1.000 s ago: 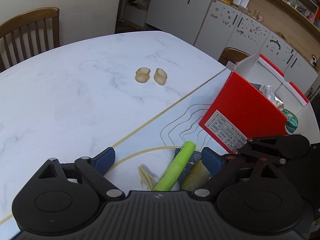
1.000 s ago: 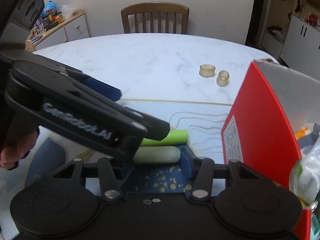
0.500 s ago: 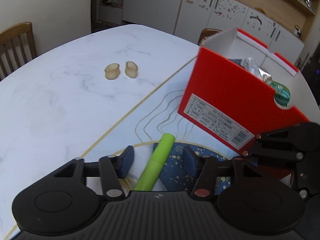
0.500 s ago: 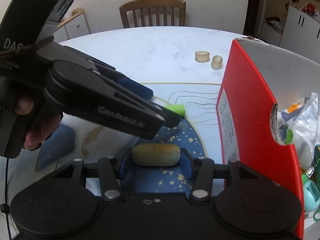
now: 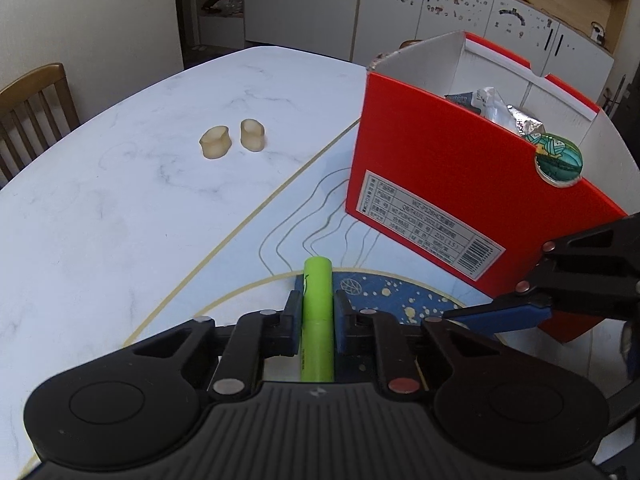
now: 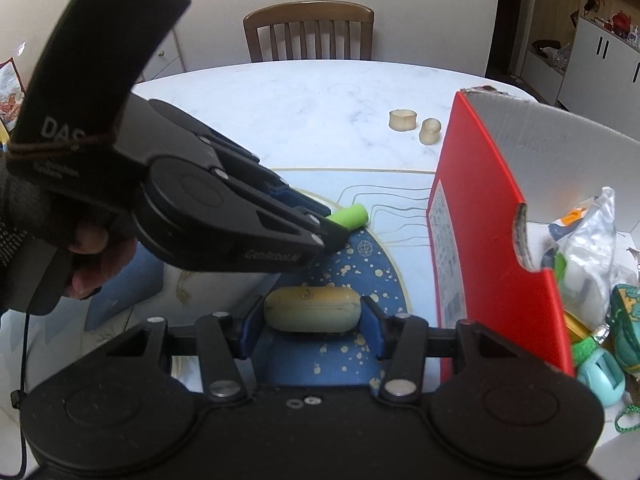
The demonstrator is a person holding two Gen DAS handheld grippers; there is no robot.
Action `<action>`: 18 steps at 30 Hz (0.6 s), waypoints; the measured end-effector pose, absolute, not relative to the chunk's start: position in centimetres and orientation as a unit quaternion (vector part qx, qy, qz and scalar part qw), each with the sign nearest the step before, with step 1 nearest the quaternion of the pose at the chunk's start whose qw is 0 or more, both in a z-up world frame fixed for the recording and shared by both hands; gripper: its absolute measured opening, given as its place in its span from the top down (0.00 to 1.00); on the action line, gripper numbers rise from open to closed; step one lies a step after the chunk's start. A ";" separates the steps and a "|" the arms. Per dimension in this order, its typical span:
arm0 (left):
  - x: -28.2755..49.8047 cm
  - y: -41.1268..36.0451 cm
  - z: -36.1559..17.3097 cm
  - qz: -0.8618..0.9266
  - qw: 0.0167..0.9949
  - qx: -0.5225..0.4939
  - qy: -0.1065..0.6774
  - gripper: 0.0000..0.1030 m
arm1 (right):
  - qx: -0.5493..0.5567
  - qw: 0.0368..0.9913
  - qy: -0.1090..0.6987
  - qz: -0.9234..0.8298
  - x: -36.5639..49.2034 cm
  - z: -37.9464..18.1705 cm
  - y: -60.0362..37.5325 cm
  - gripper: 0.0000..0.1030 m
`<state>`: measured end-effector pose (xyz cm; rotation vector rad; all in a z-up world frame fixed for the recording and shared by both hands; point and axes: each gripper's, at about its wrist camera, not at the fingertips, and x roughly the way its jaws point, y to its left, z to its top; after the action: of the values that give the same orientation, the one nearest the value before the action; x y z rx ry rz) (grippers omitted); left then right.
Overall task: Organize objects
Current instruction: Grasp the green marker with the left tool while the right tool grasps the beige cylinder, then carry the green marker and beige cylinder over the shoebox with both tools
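My left gripper (image 5: 317, 307) is shut on a lime green tube (image 5: 317, 320) that points forward, held above the table mat; the tube also shows in the right wrist view (image 6: 349, 216). My right gripper (image 6: 313, 314) is shut on a beige oval case (image 6: 312, 309), held sideways between the blue pads above the dark blue starry patch (image 6: 360, 276). The red open box (image 5: 452, 184) stands just right of both grippers and holds packets and small items (image 6: 588, 252).
Two small beige cylinders (image 5: 232, 142) stand on the white marble table (image 5: 120, 200) beyond the mat. A wooden chair (image 6: 310, 32) is at the far edge, another (image 5: 32, 108) at the left. White cabinets (image 5: 400, 12) line the back wall.
My left gripper closed on the green tube and lifted it. My right gripper lifted the beige case. Both moved up and toward the red box.
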<state>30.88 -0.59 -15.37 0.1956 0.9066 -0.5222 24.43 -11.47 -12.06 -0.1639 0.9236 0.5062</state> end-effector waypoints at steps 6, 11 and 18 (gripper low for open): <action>29.5 -0.4 -15.0 -0.226 0.865 0.070 0.442 0.85 | -0.085 0.860 0.438 0.247 23.2 -10.8 -12.2 0.52; 27.6 0.2 -13.7 -0.202 0.878 0.043 0.431 0.85 | -0.080 0.861 0.432 0.257 22.0 -9.2 -13.1 0.52; 24.7 0.3 -10.3 -0.175 0.895 0.017 0.410 0.85 | -0.069 0.865 0.419 0.268 21.0 -6.6 -14.4 0.52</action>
<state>24.74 0.30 -10.30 0.0350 0.8507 -0.3635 21.00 -14.41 -6.56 -0.1439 0.8770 0.5623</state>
